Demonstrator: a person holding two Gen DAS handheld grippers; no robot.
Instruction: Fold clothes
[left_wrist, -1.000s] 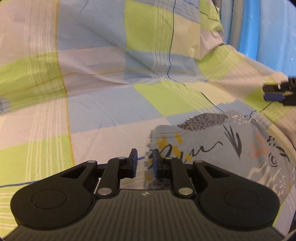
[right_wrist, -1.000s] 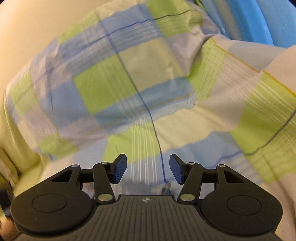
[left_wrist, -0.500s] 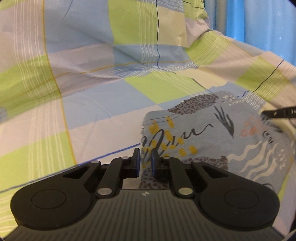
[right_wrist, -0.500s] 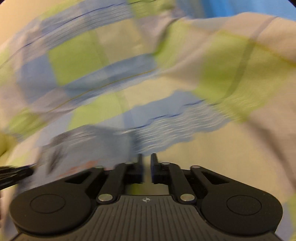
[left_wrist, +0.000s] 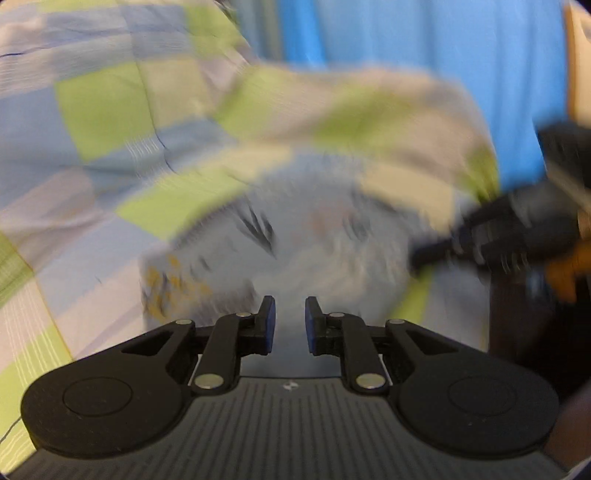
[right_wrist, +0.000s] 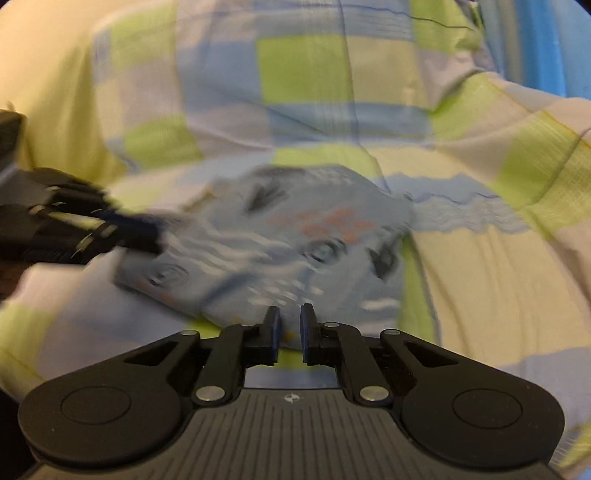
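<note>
Left wrist view: I am holding my left gripper (left_wrist: 286, 319) released, jaws parted, over the folded pale-blue patterned garment (left_wrist: 306, 236) lying on the green, blue and cream checked bedsheet (left_wrist: 99, 110). My right gripper (right_wrist: 289, 328) is hovering nearly closed yet empty, at the garment's near edge.

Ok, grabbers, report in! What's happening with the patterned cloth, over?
Left gripper open, empty. Right gripper narrowly open, holding nothing. Blue patterned garment lies folded on the checked bedsheet. Nothing blocking; views motion-blurred.
</note>
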